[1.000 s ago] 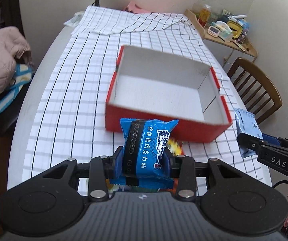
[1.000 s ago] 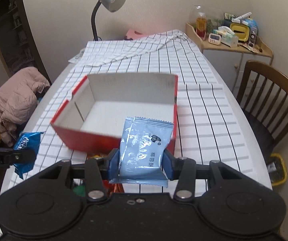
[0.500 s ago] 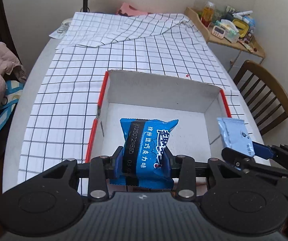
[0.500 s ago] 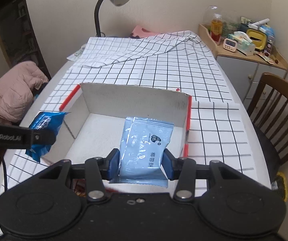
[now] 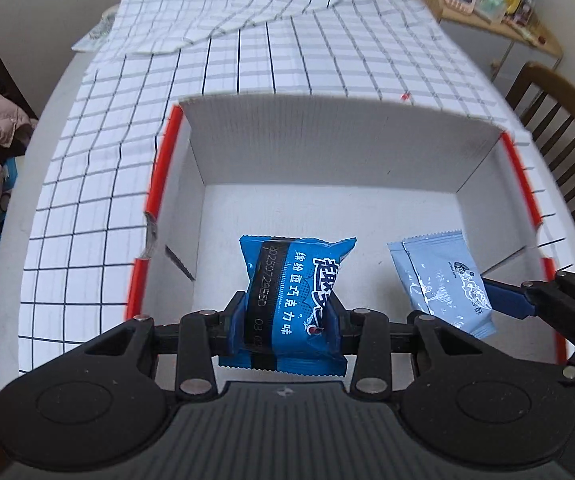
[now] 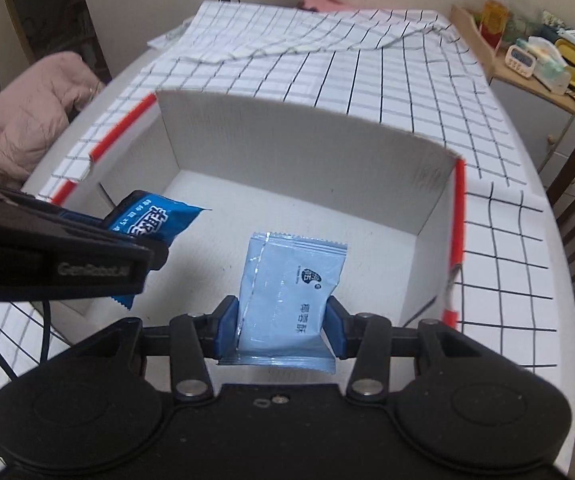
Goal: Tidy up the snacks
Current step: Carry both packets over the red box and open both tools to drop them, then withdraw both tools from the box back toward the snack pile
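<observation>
dark blue snack packet [image 5: 293,292] upright, pale blue sachet [image 6: 287,292] upright, both over white red-edged box [image 5: 327,160]

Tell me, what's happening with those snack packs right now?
Left gripper shut on dark blue packet. Right gripper shut on pale blue packet. Both over open box. Nothing in the way.

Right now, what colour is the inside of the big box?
White inside the box, with a red outer rim; the left wrist view shows it best.
</observation>
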